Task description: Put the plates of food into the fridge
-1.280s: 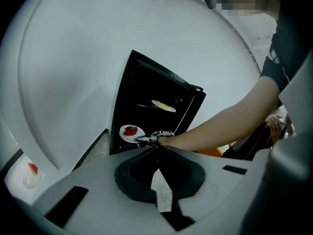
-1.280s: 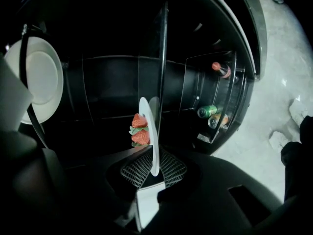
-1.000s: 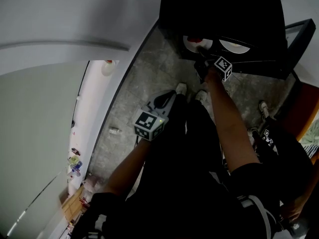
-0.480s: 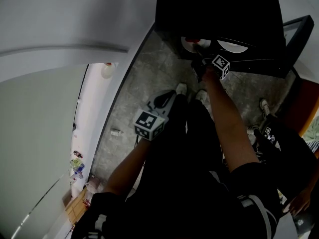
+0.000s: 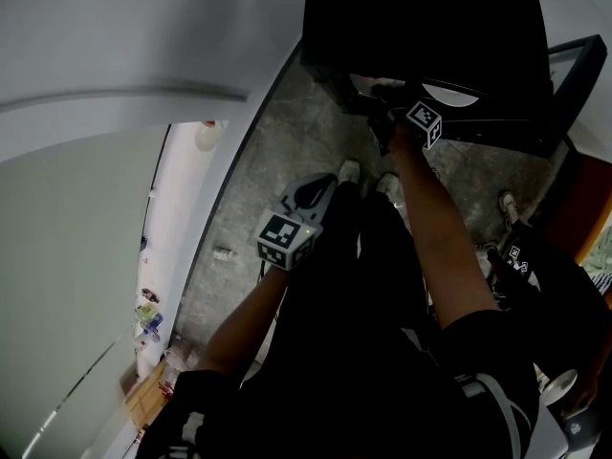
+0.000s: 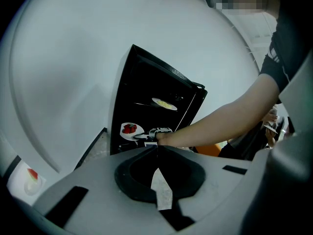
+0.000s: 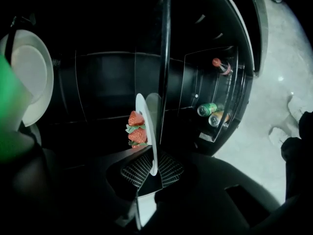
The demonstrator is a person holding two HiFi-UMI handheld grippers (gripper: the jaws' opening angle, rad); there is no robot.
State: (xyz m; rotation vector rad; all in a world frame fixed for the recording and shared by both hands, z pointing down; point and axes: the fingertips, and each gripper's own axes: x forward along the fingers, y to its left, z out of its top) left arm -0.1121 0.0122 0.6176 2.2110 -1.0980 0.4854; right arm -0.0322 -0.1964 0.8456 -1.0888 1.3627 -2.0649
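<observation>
The black fridge stands open in front of me. My right gripper reaches into it, and its jaws are closing on the rim of a white plate of strawberries, held edge-on between the pads. From the left gripper view, that plate sits low in the fridge with the right gripper at its edge. A second plate with yellow food lies on the shelf above. My left gripper hangs back over the floor by my legs, shut and holding nothing.
The open fridge door stands at the right; its shelves hold cans and a bottle. Another person stands at my right. A curved white wall runs along the left above the grey stone floor.
The right gripper has edged a little further toward the fridge, and less of the strawberry plate shows in the head view. The left arm has stayed put.
</observation>
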